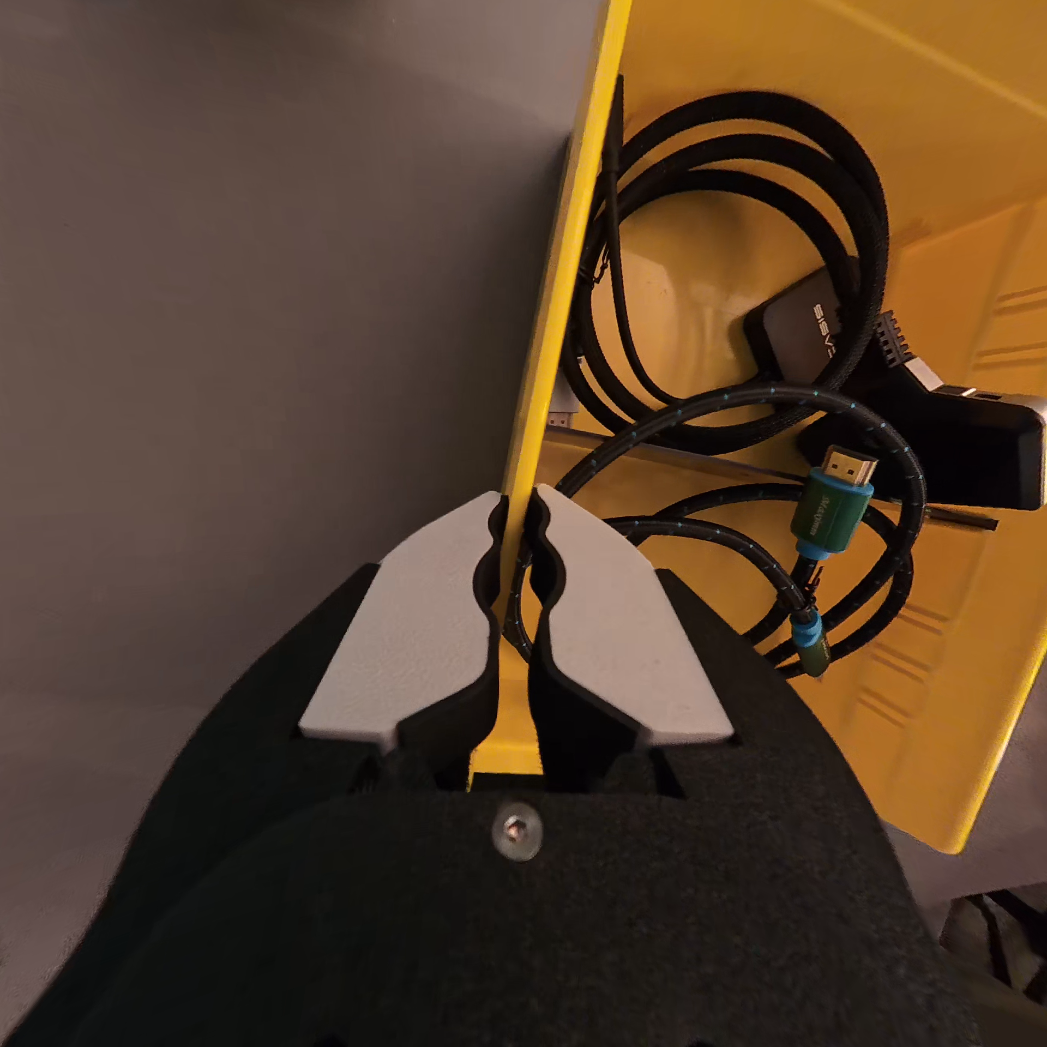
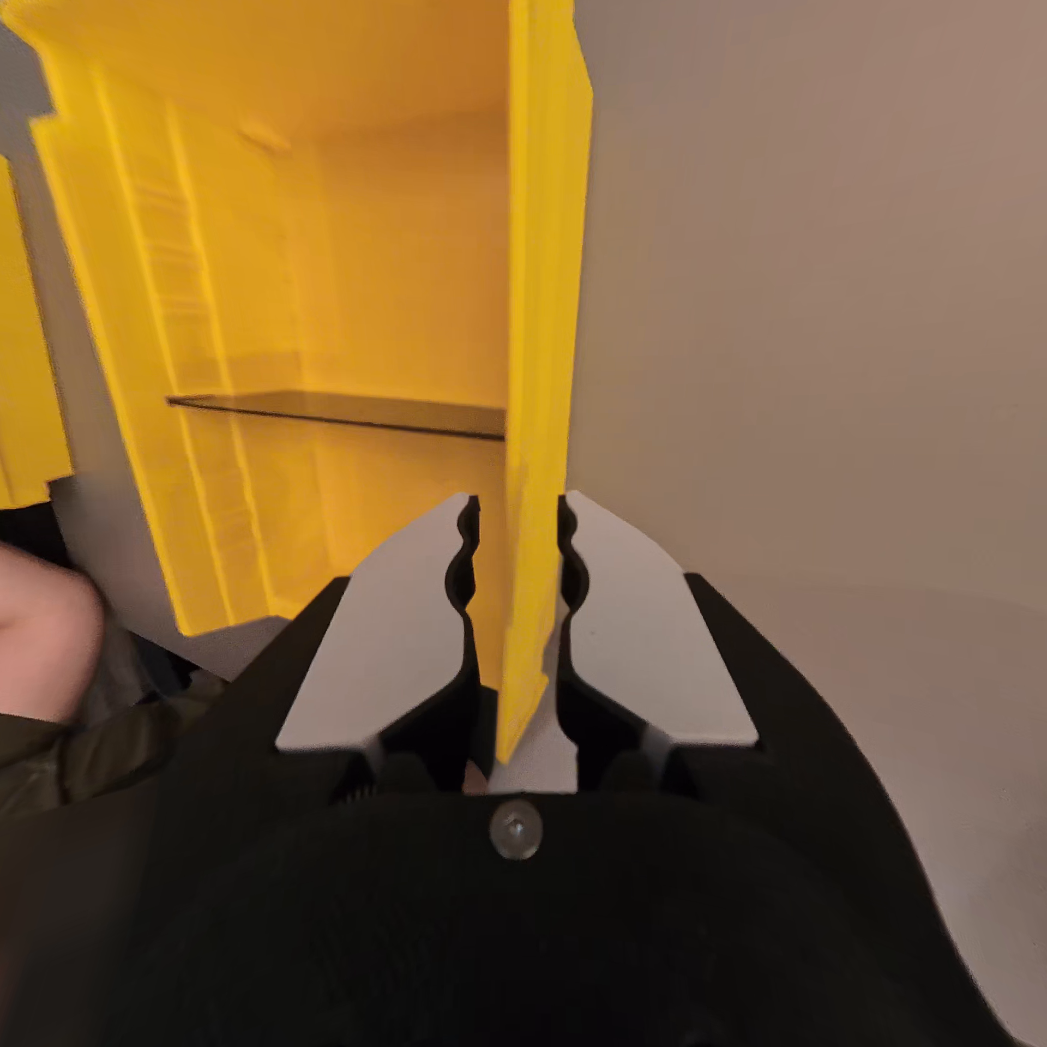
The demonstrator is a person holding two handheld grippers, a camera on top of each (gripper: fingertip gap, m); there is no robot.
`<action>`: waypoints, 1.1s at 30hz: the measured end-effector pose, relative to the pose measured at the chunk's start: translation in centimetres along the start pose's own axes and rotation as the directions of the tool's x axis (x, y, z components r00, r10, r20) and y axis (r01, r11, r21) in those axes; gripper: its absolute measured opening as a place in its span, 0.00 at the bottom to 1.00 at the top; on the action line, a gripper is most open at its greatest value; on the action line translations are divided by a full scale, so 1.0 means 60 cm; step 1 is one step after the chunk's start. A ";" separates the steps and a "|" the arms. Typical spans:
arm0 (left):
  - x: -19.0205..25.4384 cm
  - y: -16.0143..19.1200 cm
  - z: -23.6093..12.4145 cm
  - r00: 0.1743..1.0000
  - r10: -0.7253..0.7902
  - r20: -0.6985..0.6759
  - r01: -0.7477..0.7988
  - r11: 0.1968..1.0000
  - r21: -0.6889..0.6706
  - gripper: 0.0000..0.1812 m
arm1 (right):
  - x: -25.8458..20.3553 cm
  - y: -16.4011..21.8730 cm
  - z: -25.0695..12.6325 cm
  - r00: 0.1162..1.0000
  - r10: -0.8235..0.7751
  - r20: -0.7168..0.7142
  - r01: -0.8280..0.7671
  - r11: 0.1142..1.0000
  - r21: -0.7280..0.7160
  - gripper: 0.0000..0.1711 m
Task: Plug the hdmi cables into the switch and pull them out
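The left hand-held gripper (image 1: 516, 501) is clamped on the left wall of a yellow bin (image 1: 566, 317) standing on a grey worktop (image 1: 255, 283). Inside lie coiled black cables (image 1: 838, 187), a blue-ended plug (image 1: 833, 498) and the dark switch (image 1: 793, 328) at the far right. The right hand-held gripper (image 2: 518, 504) straddles the bin's right wall (image 2: 547, 283), slightly parted around it.

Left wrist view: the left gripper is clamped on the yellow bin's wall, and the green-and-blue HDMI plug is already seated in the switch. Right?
Not quite. The left gripper is clamped on the yellow bin's wall, but the green-and-blue HDMI plug is not seated: the left wrist view shows its gold connector bare, lying loose among the cables beside the switch.
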State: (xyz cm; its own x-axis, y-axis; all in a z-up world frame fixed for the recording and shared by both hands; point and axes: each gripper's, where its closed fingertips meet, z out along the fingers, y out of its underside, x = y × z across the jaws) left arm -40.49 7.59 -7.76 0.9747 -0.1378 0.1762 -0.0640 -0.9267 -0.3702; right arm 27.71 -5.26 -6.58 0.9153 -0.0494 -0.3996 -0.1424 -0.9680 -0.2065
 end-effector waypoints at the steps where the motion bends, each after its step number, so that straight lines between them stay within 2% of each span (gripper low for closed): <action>1: 0.000 0.002 -0.001 1.000 -0.005 -0.003 0.005 1.000 -0.004 0.03 | 0.005 0.012 0.003 1.000 0.001 -0.009 -0.001 1.000 -0.029 0.16; 3: 0.001 0.006 -0.002 1.000 -0.012 -0.006 0.012 1.000 -0.013 0.03 | -0.004 0.029 0.022 0.999 -0.003 0.053 0.009 0.995 -0.103 0.15; 4: 0.002 0.009 -0.003 1.000 -0.014 -0.007 0.013 1.000 -0.019 0.03 | -0.007 0.037 0.035 0.997 0.002 0.072 0.008 0.988 -0.151 0.11; 6: 0.003 0.015 -0.005 1.000 -0.017 -0.008 0.016 0.999 -0.032 0.03 | 0.001 0.047 0.051 0.999 0.044 0.030 -0.037 0.974 -0.226 0.07; 13: 0.003 0.047 -0.005 0.997 -0.055 -0.046 0.050 0.993 -0.107 0.04 | -0.010 0.029 0.060 0.982 0.187 -0.039 -0.191 0.966 -0.176 0.07; 23: 0.000 0.048 -0.003 0.993 -0.076 -0.090 0.067 0.992 -0.104 0.04 | -0.020 0.040 0.061 0.975 0.216 -0.047 -0.221 0.956 -0.190 0.07; 28: -0.013 0.031 0.001 0.988 -0.117 -0.098 0.113 0.993 -0.046 0.04 | -0.018 0.041 0.060 0.984 0.168 -0.055 -0.175 0.963 -0.205 0.06; 33: -0.039 0.022 -0.002 0.979 -0.177 -0.104 0.180 0.983 0.024 0.05 | -0.021 0.022 0.039 0.990 0.135 -0.031 -0.138 0.983 -0.122 0.06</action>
State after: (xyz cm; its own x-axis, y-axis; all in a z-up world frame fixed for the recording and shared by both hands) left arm -42.86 6.66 -8.56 0.9431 -0.0072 0.3324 0.1177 -0.9278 -0.3541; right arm 25.48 -5.91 -8.42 0.8989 -0.1876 -0.3959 -0.2206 -0.9746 -0.0390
